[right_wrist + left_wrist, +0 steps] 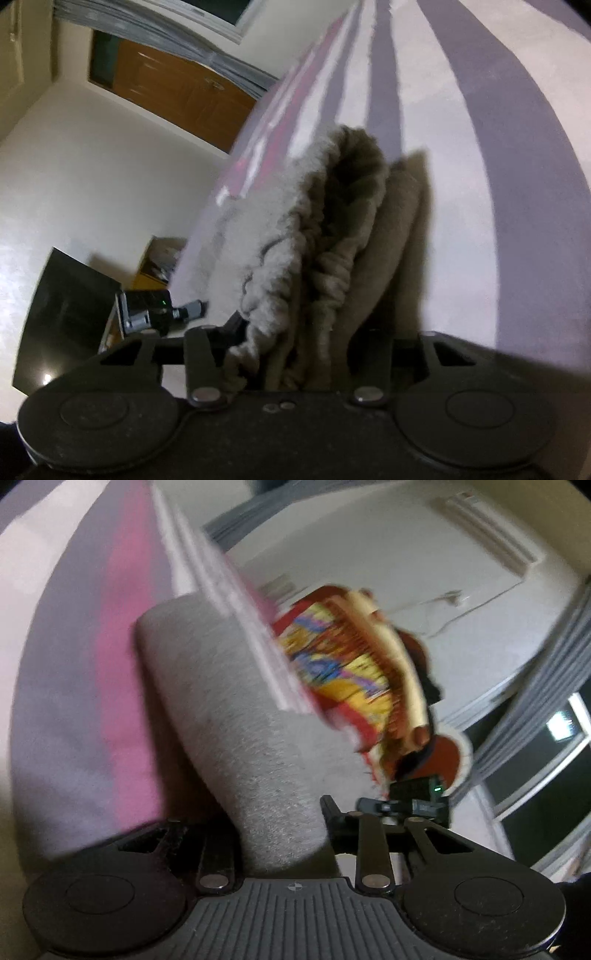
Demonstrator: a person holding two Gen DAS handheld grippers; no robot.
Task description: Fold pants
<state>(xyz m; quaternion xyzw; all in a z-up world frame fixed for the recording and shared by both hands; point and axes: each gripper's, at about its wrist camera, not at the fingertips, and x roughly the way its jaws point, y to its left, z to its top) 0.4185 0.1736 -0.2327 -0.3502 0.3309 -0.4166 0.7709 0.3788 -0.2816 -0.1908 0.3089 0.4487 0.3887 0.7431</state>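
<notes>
Left claw [280, 830]: narrowed onto the grey pants [236, 716], the cloth filling the gap between its fingers (the far tips are hidden by the fabric).
Right claw [306, 354]: partly closed around a gathered, ruffled edge of the same pants [332, 236], probably the waistband; bunched cloth sits between the fingers.
Pants: one grey leg runs as a long smooth tube straight away from the left claw, its long axis nearly in line with the fingers; the bunched end rises just ahead of the right claw.
Bed [74, 686]: striped pink, lilac and white sheet under the pants in both views.
Beyond: a blurred colourful cushion or blanket [347, 664] past the leg; a wooden door [177, 85] across the room.
Key relation: each claw holds its own end, so the fold likely turns on bringing the two ends together along the leg's length.
</notes>
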